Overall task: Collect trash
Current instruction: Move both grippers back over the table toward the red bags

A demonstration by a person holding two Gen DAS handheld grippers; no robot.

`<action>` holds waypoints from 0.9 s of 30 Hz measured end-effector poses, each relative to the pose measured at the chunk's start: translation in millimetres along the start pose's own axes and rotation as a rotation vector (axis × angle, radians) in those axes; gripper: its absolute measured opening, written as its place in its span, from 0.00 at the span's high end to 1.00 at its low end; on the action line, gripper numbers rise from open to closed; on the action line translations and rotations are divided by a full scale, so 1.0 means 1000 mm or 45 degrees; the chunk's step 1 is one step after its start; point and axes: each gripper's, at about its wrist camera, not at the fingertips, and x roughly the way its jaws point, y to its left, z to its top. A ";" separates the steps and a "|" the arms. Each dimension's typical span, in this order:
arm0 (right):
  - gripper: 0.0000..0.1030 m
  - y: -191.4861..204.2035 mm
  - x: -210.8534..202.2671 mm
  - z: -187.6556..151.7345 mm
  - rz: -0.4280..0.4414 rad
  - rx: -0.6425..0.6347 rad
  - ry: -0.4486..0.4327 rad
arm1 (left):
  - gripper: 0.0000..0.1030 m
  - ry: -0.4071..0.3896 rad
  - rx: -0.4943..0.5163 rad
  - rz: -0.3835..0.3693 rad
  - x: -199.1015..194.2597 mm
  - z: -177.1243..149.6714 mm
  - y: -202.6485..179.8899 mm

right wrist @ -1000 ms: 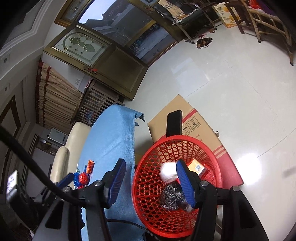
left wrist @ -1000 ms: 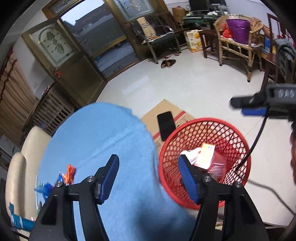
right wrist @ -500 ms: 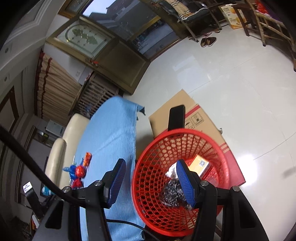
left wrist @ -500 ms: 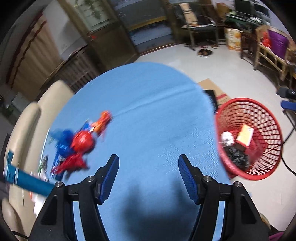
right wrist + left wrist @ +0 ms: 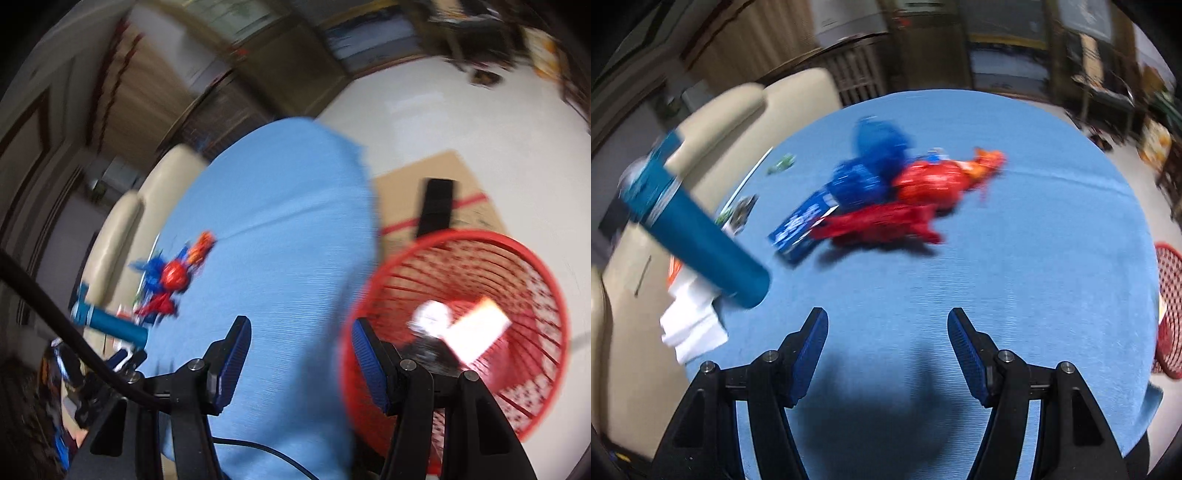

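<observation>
A heap of crumpled wrappers lies on the blue cloth table (image 5: 1015, 280): a red wrapper (image 5: 882, 225), a red-orange bag (image 5: 942, 181) and blue packets (image 5: 857, 184). My left gripper (image 5: 887, 349) hovers open over bare cloth short of the heap, nothing between its fingers. In the right wrist view the same heap (image 5: 173, 277) sits far left. My right gripper (image 5: 301, 363) stands open and empty over the table's edge beside the red mesh basket (image 5: 532, 391), which holds an orange box (image 5: 476, 336), white paper and a dark bag.
A teal cylinder (image 5: 701, 236) lies at the table's left edge above white paper (image 5: 690, 325). Cream chairs (image 5: 713, 122) stand behind. A cardboard sheet (image 5: 436, 181) with a black phone (image 5: 436, 206) lies on the floor past the basket. A black cable (image 5: 55, 317) crosses the left.
My left gripper swung left from above the basket to over the table, bringing the wrapper heap ahead of it. My right gripper also shifted left, so the basket now sits to its right.
</observation>
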 end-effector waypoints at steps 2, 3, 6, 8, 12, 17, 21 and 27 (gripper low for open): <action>0.41 0.032 0.021 0.005 0.027 -0.090 0.036 | 0.34 0.003 -0.062 -0.017 0.004 -0.003 0.018; 0.41 0.047 0.033 0.007 0.040 -0.129 0.056 | 0.34 0.006 -0.083 -0.021 0.008 -0.005 0.026; 0.41 0.092 0.072 0.016 0.098 -0.237 0.118 | 0.34 0.030 -0.127 -0.031 0.018 -0.013 0.042; 0.41 0.122 0.101 0.022 0.130 -0.300 0.155 | 0.34 0.044 -0.162 -0.047 0.025 -0.019 0.054; 0.41 0.171 0.161 0.038 0.173 -0.380 0.208 | 0.34 0.042 -0.229 -0.083 0.030 -0.023 0.075; 0.41 0.208 0.235 0.056 0.143 -0.380 0.260 | 0.34 0.009 -0.277 -0.122 0.029 -0.016 0.092; 0.41 0.219 0.280 0.059 0.176 -0.299 0.352 | 0.34 -0.012 -0.302 -0.168 0.030 -0.006 0.098; 0.54 0.222 0.289 0.047 0.180 -0.328 0.381 | 0.34 -0.006 -0.359 -0.281 0.041 0.020 0.098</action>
